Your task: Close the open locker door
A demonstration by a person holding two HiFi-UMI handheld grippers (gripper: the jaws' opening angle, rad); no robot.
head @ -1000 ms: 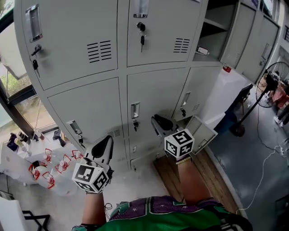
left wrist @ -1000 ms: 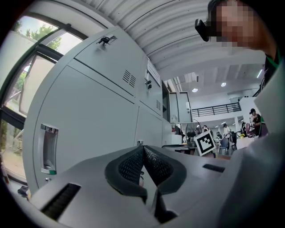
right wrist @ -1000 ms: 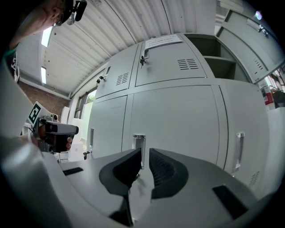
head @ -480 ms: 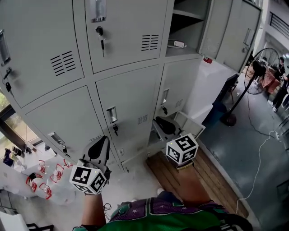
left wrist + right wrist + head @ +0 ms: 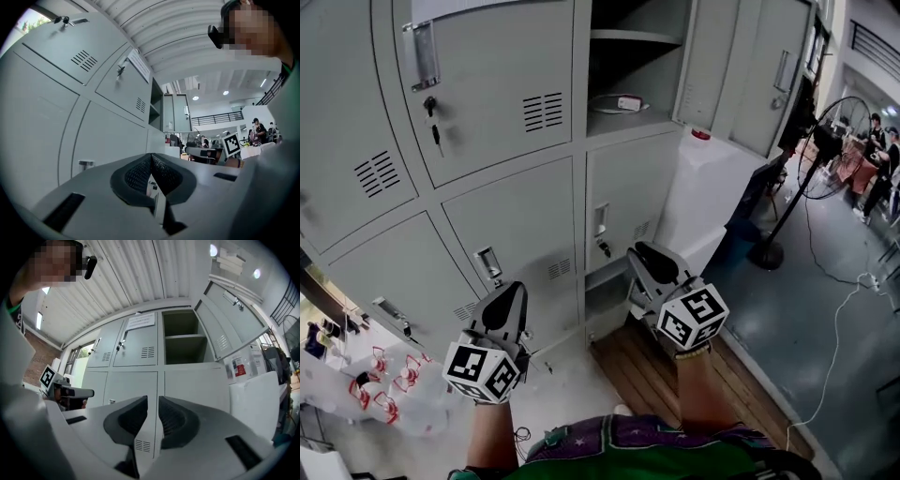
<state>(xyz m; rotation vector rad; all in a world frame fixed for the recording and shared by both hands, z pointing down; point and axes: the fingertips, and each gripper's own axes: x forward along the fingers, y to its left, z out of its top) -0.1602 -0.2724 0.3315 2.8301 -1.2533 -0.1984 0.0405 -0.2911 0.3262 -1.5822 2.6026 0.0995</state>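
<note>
Both hand-held grippers have come up and closer to the grey locker bank [image 5: 516, 206] over the past second, and the open compartment [image 5: 628, 61] has slid from the top right corner of the head view to its top centre.

We see the open locker door [image 5: 759, 84] swung out on the right side of that compartment, with its handle [image 5: 783, 70] facing us. It stands above and to the right of the right gripper [image 5: 642, 253], well apart from it. Nothing touches the door.

Seen from the right gripper view, the compartment and its shelf [image 5: 183, 336] sit straight above the jaw gap. The door angles out to the upper right, showing its vent slots [image 5: 224, 341]. The right gripper's jaws have just eased open a little. A narrow slit shows between the pads, and there is nothing in it.

The left gripper [image 5: 511, 291] hangs farther left, in front of the closed lower lockers and farther from the door than its partner. In the left gripper view its jaws meet at the tips and hold nothing.

Beside the bank, under the swung door, we make out a white cabinet [image 5: 712, 187]. A pedestal fan [image 5: 825, 141] stands beyond it. Wooden boards [image 5: 666, 375] lie on the floor below the right gripper.
</note>
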